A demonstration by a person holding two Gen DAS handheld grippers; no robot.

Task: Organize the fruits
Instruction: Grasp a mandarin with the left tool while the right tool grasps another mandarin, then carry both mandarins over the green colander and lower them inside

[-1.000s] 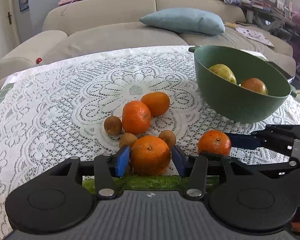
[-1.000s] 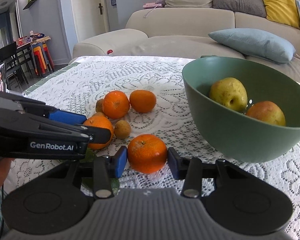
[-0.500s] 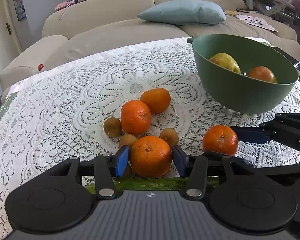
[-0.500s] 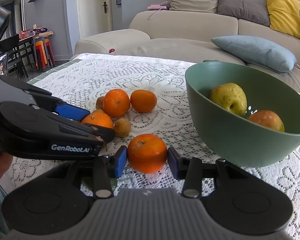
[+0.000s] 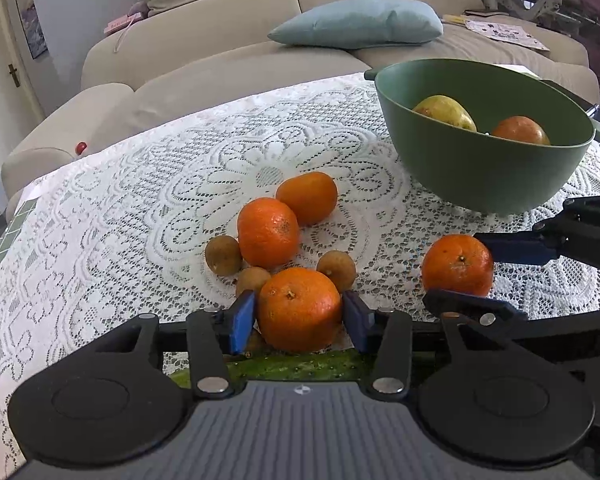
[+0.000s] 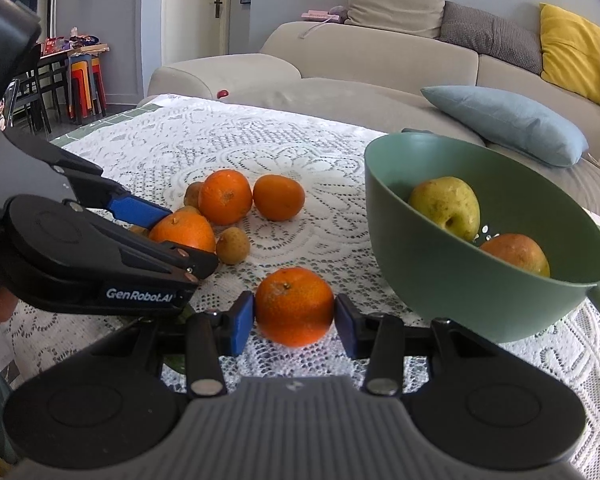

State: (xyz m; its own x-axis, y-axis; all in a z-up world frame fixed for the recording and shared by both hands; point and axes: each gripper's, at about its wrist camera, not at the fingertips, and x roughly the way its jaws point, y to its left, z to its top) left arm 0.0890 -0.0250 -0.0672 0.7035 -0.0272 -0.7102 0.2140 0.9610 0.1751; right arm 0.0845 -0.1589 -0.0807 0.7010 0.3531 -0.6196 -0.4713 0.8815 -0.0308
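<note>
Both grippers have a fruit each right now. The left gripper (image 5: 299, 316) has its blue-padded jaws closed against the sides of a round orange mandarin (image 5: 299, 309) at the near edge of the fruit pile; I can't tell whether it's lifted or sitting on the white lace tablecloth (image 5: 100, 240). The right gripper (image 6: 294, 316) is doing the same with a second round orange mandarin (image 6: 294, 305), pads pressed on both sides, just left of the dark green plastic bowl (image 6: 440, 280).

From the left wrist view, the right gripper's mandarin sits to the right of the pile, near the bowl's base. Loose on the cloth, just behind the left gripper's fruit, are two more orange mandarins touching each other: one closer (image 5: 268, 232), one farther (image 5: 306, 198). Three small brown round fruits (longans maybe?) (image 5: 223, 254) sit around them, two right up against the gripped mandarin.

Inside the bowl there's a yellow-green pear-ish fruit (image 6: 446, 207) on the left and a reddish-orange apple (image 6: 515, 254) on the right. A strip of something green and bumpy (image 5: 292, 366) pokes out under the left gripper, hard to say what it is.

Beige sofa (image 5: 204, 56) with a light blue cushion (image 5: 356, 24) is in the far background.
</note>
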